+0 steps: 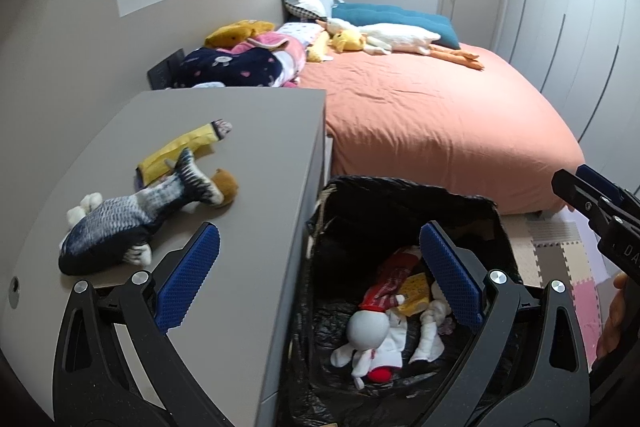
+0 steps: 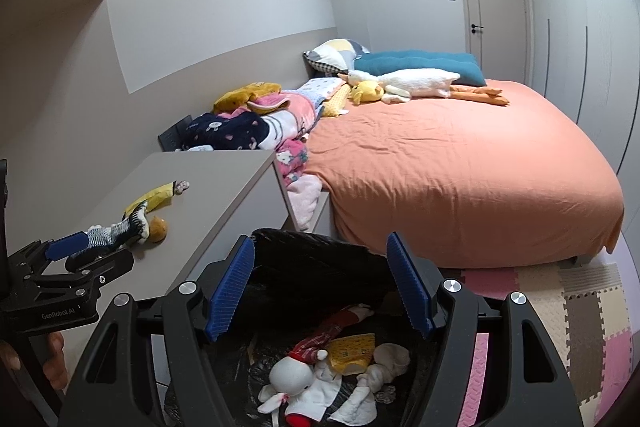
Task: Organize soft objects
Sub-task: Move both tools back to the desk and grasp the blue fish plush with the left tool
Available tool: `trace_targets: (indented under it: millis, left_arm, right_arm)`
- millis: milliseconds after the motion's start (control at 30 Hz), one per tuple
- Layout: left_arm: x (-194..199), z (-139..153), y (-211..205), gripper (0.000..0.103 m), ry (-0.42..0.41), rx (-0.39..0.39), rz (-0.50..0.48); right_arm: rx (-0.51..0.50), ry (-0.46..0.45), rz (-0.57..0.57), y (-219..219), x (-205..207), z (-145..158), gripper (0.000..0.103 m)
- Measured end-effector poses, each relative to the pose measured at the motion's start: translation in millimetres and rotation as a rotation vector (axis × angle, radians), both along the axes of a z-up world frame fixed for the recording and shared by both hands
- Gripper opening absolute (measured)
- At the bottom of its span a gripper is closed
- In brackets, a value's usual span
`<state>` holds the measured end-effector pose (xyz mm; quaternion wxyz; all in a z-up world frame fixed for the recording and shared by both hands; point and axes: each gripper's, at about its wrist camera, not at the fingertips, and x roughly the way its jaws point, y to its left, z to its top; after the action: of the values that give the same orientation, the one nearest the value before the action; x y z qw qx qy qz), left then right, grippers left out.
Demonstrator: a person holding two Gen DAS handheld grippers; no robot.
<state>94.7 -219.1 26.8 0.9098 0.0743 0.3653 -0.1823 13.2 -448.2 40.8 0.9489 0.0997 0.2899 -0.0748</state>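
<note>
The right gripper (image 2: 320,287) hangs over the bin (image 2: 320,247), jaws spread and empty. The left gripper (image 1: 320,275), jaws also wide and empty, should close squarely on the fish toy (image 1: 120,223) lying on the cabinet (image 1: 260,131), well behind its fins.

Left tongs (image 1: 320,259): black plastic frame with triangular cut-outs in each arm.
Pads (image 1: 190,275): blue, finely ribbed, long and flat.
Screws (image 1: 495,276): round silver heads at the arm pivots.
Right tongs (image 2: 320,283): the same black build and blue pads.
Marking: white "GenRobot.AI" lettering showed on the left tongs' black body in the right wrist view.
</note>
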Motion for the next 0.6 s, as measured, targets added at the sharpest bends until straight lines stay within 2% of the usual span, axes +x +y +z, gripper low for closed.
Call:
trace_targets:
  millis: [133,600]
  left_arm:
    - [5,-2,13,0.097,-0.003,0.011,0.030]
    - [29,-11,74,0.097,0.029,0.007,0.163]
  right_arm:
    - [0.001,0.008,0.024,12,11,-3,0.074]
    - [0.002,0.034,0.128,64,52,-12,0.077]
